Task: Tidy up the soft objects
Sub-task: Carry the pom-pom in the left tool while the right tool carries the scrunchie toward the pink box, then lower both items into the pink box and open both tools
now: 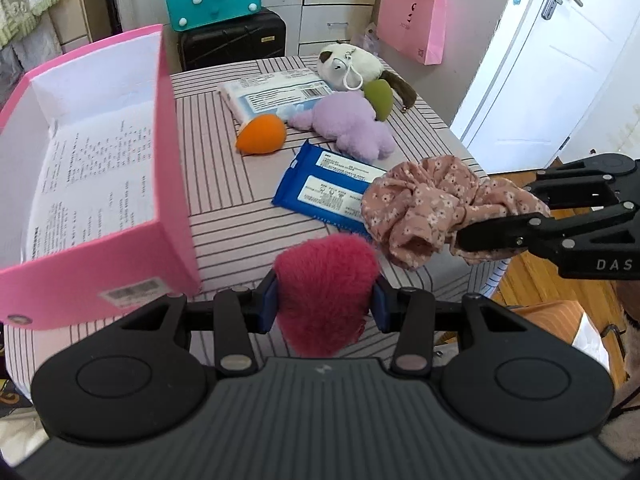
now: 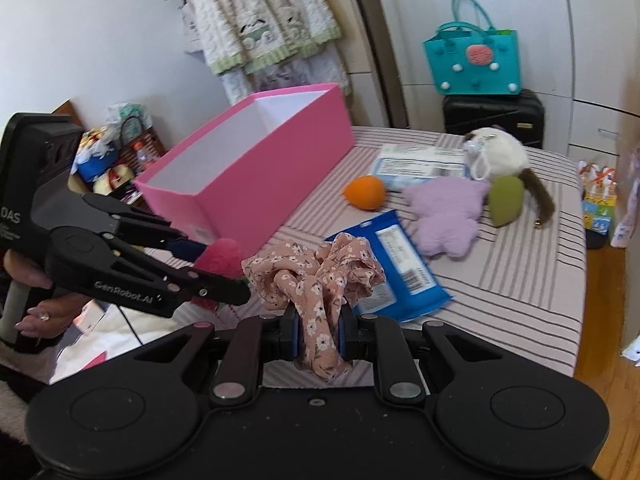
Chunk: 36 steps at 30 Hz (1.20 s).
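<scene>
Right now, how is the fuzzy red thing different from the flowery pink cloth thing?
The fluffy dark-pink fur pompom is one plain colour, while the dusty-pink fabric scrunchie has little white flowers. The pompom is a furry rounded puff; the scrunchie is a thin, crumpled, ruffled ring. The pompom sits in the left claw; the scrunchie is pinched in the right claw. Both are soft, pinkish and held up off the striped table.
</scene>
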Each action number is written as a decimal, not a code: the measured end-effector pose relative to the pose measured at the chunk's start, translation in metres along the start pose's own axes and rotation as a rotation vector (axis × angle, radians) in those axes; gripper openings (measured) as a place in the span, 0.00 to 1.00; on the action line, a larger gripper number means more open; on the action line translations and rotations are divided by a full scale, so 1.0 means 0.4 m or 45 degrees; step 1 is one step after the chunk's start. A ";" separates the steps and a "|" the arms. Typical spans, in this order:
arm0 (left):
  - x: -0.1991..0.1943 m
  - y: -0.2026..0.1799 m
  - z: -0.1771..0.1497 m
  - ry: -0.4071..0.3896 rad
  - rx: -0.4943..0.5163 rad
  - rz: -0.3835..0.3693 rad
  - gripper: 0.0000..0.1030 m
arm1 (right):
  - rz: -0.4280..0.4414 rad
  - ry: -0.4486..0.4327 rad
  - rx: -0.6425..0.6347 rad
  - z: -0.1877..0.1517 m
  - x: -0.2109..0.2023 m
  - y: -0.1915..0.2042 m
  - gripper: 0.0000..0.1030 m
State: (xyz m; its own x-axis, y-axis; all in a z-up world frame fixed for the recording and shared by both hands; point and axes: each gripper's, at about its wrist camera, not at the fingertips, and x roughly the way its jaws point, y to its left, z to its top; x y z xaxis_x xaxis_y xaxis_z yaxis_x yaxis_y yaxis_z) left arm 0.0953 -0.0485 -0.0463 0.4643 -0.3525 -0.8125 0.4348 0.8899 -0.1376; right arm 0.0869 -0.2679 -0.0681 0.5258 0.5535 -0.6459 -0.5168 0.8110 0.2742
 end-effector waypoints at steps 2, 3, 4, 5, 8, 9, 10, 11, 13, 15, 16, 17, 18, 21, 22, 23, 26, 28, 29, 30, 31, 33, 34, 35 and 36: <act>-0.016 0.010 -0.009 0.003 -0.010 -0.012 0.43 | 0.013 0.016 -0.019 0.004 -0.003 0.020 0.20; -0.024 0.016 -0.013 0.005 -0.015 -0.020 0.43 | 0.019 0.021 -0.027 0.005 -0.005 0.030 0.19; -0.033 0.022 -0.019 0.009 -0.019 -0.027 0.43 | 0.029 0.027 -0.036 0.008 -0.006 0.040 0.19; -0.039 0.026 -0.022 0.014 -0.019 -0.030 0.43 | 0.038 0.034 -0.043 0.010 -0.006 0.049 0.20; -0.060 0.041 -0.032 0.035 -0.014 -0.029 0.43 | 0.075 0.059 -0.068 0.020 -0.001 0.076 0.20; -0.068 0.046 -0.034 0.041 -0.012 -0.028 0.43 | 0.089 0.067 -0.074 0.024 0.000 0.083 0.20; -0.077 0.053 -0.037 0.046 -0.010 -0.027 0.43 | 0.102 0.075 -0.083 0.028 0.001 0.090 0.20; -0.086 0.058 -0.038 0.048 -0.007 -0.026 0.43 | 0.112 0.081 -0.090 0.033 0.003 0.098 0.20; -0.106 0.071 -0.040 0.051 -0.004 -0.027 0.43 | 0.136 0.091 -0.101 0.046 0.008 0.111 0.20; -0.126 0.083 -0.037 0.041 0.002 -0.025 0.43 | 0.155 0.095 -0.106 0.059 0.015 0.121 0.20; -0.137 0.091 -0.034 0.028 0.005 -0.015 0.43 | 0.168 0.097 -0.110 0.068 0.019 0.125 0.20; -0.146 0.098 -0.031 0.013 0.009 -0.005 0.43 | 0.176 0.094 -0.113 0.079 0.021 0.129 0.20; -0.153 0.108 -0.028 -0.003 0.008 0.005 0.43 | 0.178 0.085 -0.124 0.089 0.023 0.133 0.20; -0.164 0.145 -0.017 -0.050 -0.004 0.034 0.43 | 0.160 0.025 -0.172 0.121 0.028 0.142 0.20; -0.161 0.160 -0.013 -0.056 -0.002 0.042 0.43 | 0.144 -0.006 -0.186 0.136 0.034 0.143 0.20; -0.156 0.178 -0.011 -0.060 0.002 0.053 0.43 | 0.131 -0.024 -0.195 0.148 0.039 0.144 0.20; -0.149 0.237 0.000 -0.072 -0.032 0.103 0.43 | 0.090 -0.058 -0.259 0.185 0.068 0.151 0.20; -0.155 0.272 0.013 -0.065 -0.056 0.049 0.43 | 0.081 -0.048 -0.298 0.206 0.086 0.154 0.20; -0.161 0.288 0.022 -0.066 -0.072 0.023 0.43 | 0.082 -0.045 -0.314 0.219 0.093 0.155 0.20; -0.166 0.295 0.029 -0.074 -0.074 0.005 0.43 | 0.083 -0.043 -0.334 0.233 0.101 0.158 0.20; -0.176 0.301 0.037 -0.108 -0.061 0.014 0.43 | 0.081 -0.044 -0.350 0.248 0.111 0.159 0.20; -0.186 0.307 0.058 -0.153 -0.034 0.043 0.43 | 0.080 -0.052 -0.385 0.278 0.128 0.164 0.20; -0.187 0.314 0.068 -0.161 -0.034 0.039 0.43 | 0.080 -0.060 -0.408 0.296 0.140 0.168 0.20; -0.186 0.321 0.082 -0.166 -0.034 0.034 0.43 | 0.082 -0.065 -0.422 0.308 0.148 0.173 0.20; -0.180 0.327 0.096 -0.169 -0.027 0.046 0.43 | 0.086 -0.066 -0.437 0.323 0.159 0.176 0.20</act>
State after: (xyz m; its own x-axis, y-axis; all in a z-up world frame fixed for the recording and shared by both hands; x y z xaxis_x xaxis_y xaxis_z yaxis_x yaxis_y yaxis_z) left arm 0.1485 0.0823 0.0160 0.5780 -0.3540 -0.7353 0.4001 0.9082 -0.1228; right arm 0.1714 -0.1511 0.0022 0.5118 0.6200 -0.5947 -0.7439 0.6661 0.0543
